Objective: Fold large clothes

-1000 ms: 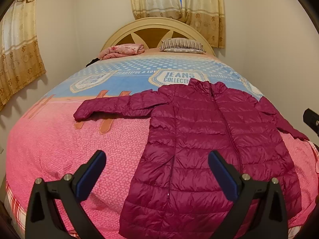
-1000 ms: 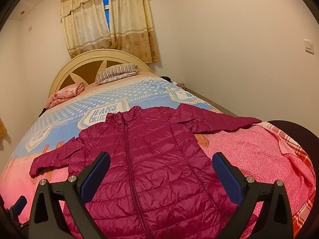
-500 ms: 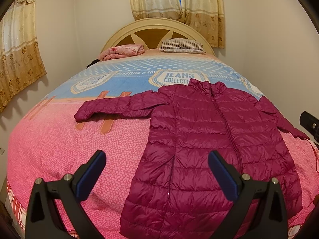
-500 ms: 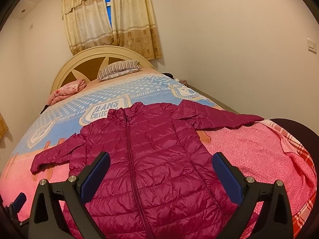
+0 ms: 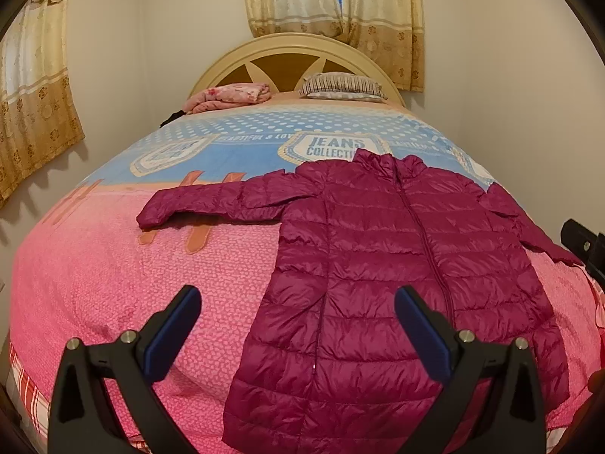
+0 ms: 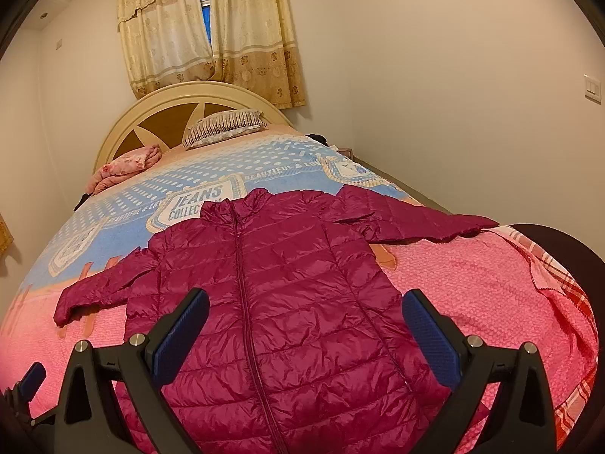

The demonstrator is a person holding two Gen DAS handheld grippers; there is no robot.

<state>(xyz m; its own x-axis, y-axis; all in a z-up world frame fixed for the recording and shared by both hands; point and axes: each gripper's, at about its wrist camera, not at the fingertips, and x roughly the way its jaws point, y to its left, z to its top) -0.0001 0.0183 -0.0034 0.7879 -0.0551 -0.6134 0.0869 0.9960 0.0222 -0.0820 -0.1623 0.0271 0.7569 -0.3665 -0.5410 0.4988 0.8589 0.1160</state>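
Observation:
A long magenta quilted jacket (image 5: 397,265) (image 6: 272,287) lies flat and zipped on the bed, front up, collar toward the headboard, both sleeves spread out sideways. My left gripper (image 5: 298,302) hovers open above the jacket's lower left hem, nothing between its blue pads. My right gripper (image 6: 306,302) is open too, held over the jacket's lower middle. Its tip (image 5: 578,234) shows at the right edge of the left wrist view. The left gripper's tip (image 6: 32,376) peeks in at the lower left of the right wrist view.
The bed (image 5: 94,272) has a pink and blue cover. A striped pillow (image 5: 342,85) and a folded pink blanket (image 5: 230,96) lie by the headboard (image 5: 298,51). Walls close in on both sides; curtains (image 6: 211,34) hang behind.
Both grippers have drifted slightly, so the jacket sits a little lower and more centred in the views. The jacket itself has not moved and both grippers stay open.

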